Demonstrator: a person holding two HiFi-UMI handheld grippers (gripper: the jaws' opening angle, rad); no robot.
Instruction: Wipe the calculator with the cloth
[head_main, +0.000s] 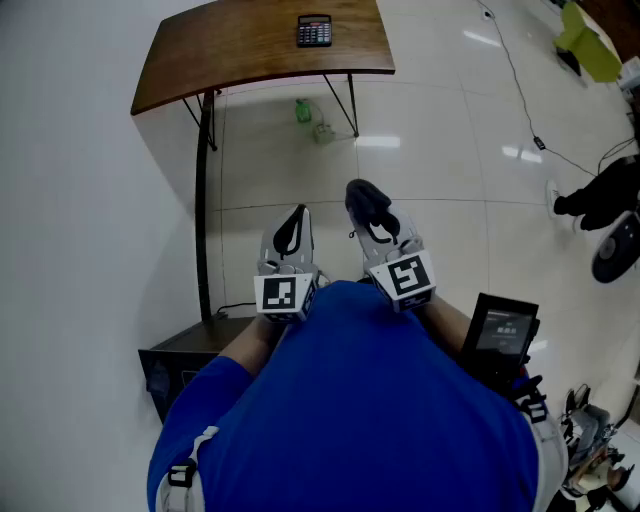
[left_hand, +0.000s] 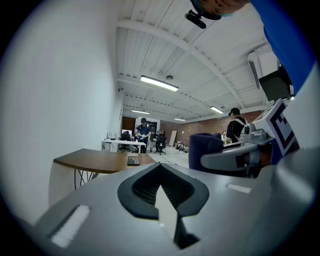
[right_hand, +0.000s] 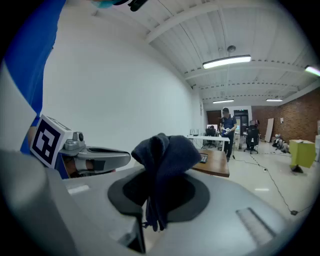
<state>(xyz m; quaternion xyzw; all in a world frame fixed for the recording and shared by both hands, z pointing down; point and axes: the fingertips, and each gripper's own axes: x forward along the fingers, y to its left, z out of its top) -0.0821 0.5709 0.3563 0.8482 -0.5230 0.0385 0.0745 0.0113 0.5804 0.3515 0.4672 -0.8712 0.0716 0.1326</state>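
the left tool (head_main: 296, 216) is held in front of the person's blue-clad torso, its jaws closed together on nothing. just beside it, the right tool (head_main: 375, 222) pinches a dark blue cloth (head_main: 364, 195), which bunches up above its jaws. the calculator (head_main: 314, 31) lies face up on the brown wooden bench (head_main: 240, 55), well ahead of both tools, which hang over the glossy tiled floor (head_main: 440, 150).
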